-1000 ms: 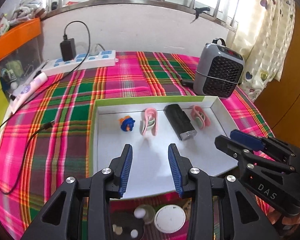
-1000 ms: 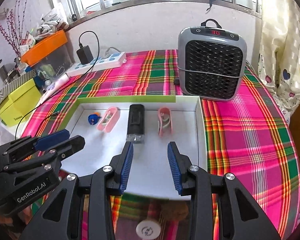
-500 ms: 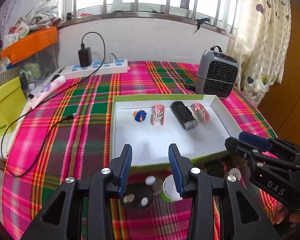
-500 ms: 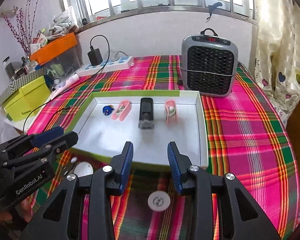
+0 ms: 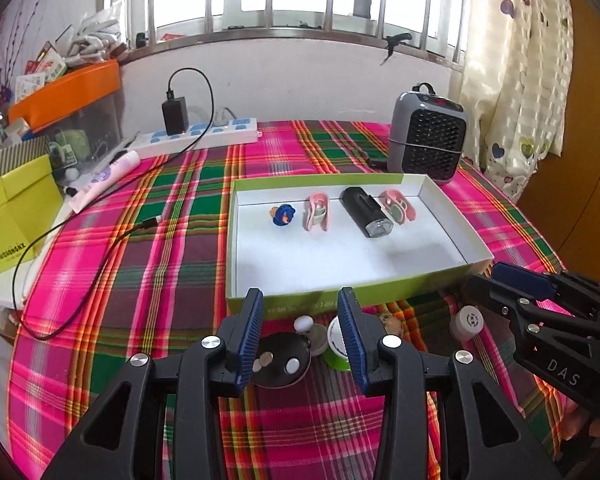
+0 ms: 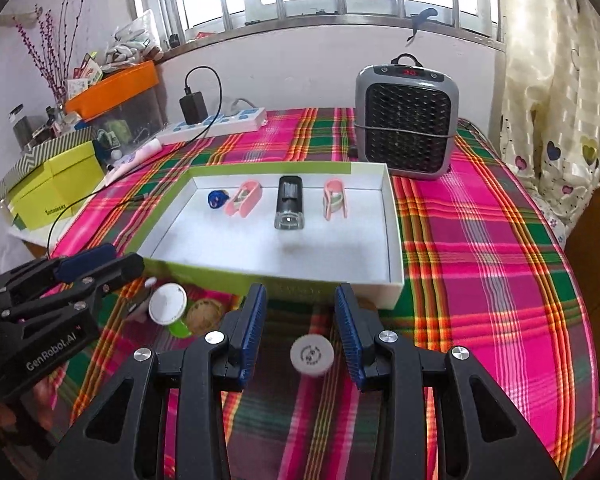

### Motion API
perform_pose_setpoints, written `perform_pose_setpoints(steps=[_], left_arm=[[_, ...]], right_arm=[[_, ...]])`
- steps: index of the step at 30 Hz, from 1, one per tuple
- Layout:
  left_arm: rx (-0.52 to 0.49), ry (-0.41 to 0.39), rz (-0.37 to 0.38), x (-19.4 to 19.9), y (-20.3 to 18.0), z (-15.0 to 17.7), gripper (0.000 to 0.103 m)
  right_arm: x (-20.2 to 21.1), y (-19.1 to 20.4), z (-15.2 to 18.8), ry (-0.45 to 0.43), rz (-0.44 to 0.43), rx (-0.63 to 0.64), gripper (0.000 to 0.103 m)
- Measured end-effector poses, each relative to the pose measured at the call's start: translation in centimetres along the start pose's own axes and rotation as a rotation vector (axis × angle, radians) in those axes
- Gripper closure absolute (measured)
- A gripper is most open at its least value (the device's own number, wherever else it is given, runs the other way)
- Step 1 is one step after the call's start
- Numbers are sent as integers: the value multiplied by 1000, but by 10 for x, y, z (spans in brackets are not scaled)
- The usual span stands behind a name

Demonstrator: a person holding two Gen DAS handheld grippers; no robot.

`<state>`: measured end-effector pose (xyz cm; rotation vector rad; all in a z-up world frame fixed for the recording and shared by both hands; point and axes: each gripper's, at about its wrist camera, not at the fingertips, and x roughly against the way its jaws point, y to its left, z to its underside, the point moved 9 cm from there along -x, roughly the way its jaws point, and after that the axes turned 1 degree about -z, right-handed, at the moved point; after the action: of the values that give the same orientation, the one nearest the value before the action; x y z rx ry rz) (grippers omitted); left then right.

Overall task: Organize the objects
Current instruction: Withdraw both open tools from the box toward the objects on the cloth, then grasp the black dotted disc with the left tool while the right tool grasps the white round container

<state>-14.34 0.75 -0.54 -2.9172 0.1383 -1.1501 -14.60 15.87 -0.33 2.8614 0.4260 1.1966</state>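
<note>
A green box tray [image 5: 340, 256] [image 6: 300, 252] with a white floor holds a blue toy [image 5: 283, 215], two pink clips [image 5: 318, 212] [image 5: 398, 206] and a black flashlight [image 5: 366, 212] in a row. In front of its near wall lie a black round dish [image 5: 280, 364], a white ball [image 5: 303, 324], a green tub with a white lid [image 6: 168, 308], a brown ball [image 6: 204, 312] and a white round cap [image 6: 312, 356]. My left gripper [image 5: 300, 320] [image 6: 126, 258] hangs open above the dish and tub. My right gripper [image 6: 300, 316] [image 5: 484, 278] hangs open over the cap. Neither holds anything.
A grey heater [image 6: 406, 120] stands behind the tray's right end. A power strip [image 5: 204, 134] with a charger lies at the back, and its black cable [image 5: 100, 256] loops over the plaid cloth on the left. A yellow box [image 5: 12, 216] sits past the table's left edge.
Both grippers have drawn back from over the tray toward the near side of the table. The small loose objects in front of the tray have come into view under them.
</note>
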Motion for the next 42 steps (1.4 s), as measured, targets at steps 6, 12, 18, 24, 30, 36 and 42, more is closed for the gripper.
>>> perform_pose_setpoints(steps=[6, 12, 18, 24, 30, 36, 42], left_arm=[[-17, -9, -21, 2, 0, 7, 66], [-31, -16, -36, 3, 1, 12, 66], [-16, -18, 5, 3, 1, 17, 66], [11, -5, 27, 1, 7, 23, 66], [31, 7, 68, 1, 11, 32, 62], [56, 35, 70, -7, 22, 40, 62], [27, 64, 93, -16, 21, 43, 59]], right_arm=[[4, -4, 4, -12, 13, 3, 66], [5, -7, 11, -13, 14, 2, 66], [6, -12, 17, -12, 6, -13, 66], [7, -16, 21, -8, 4, -19, 66], [9, -21, 24, -9, 2, -24, 65], [11, -25, 28, -6, 5, -24, 56], [10, -28, 31, 3, 4, -31, 56]])
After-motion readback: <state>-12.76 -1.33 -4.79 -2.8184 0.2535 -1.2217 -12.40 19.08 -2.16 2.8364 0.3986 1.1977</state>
